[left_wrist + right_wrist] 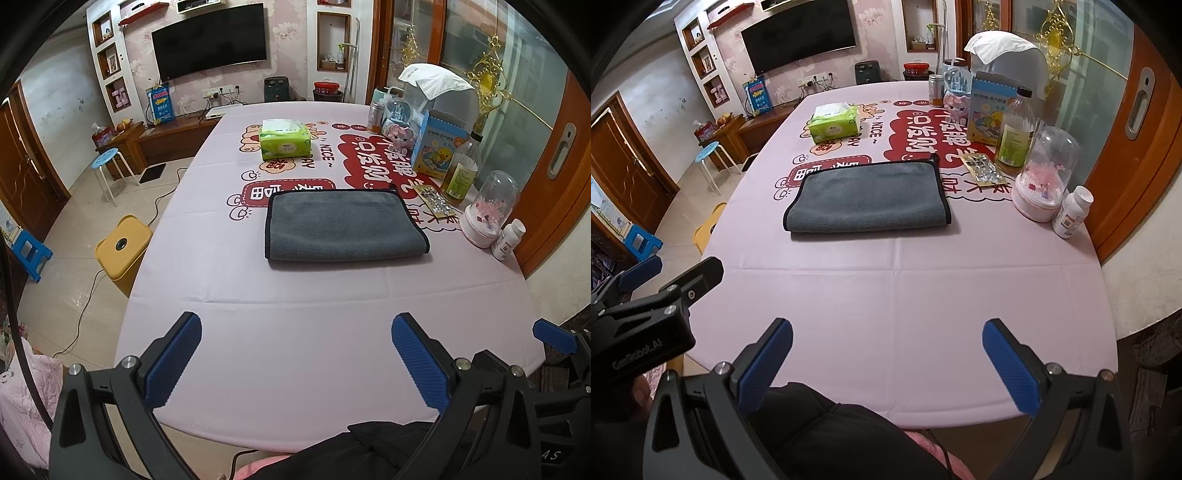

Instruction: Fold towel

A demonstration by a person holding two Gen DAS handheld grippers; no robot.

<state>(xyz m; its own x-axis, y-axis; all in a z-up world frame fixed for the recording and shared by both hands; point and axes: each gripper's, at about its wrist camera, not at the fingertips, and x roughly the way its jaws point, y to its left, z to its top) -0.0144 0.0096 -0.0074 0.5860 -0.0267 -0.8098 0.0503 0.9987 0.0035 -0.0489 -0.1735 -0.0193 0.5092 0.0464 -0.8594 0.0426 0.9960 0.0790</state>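
A grey towel (345, 224) with black trim lies folded flat in the middle of the pink tablecloth (295, 332). It also shows in the right wrist view (868, 197), folded edge toward me. My left gripper (295, 354) is open and empty, held above the table's near edge, well short of the towel. My right gripper (886, 362) is open and empty too, near the front edge. The left gripper's body (646, 317) shows at the left of the right wrist view.
A green tissue pack (283, 142) lies beyond the towel. Along the right edge stand a glass dome ornament (491, 210), a white pill bottle (508, 240), an oil bottle (461, 173), a blister pack (434, 201) and a blue box (439, 142). A yellow stool (123, 251) stands left of the table.
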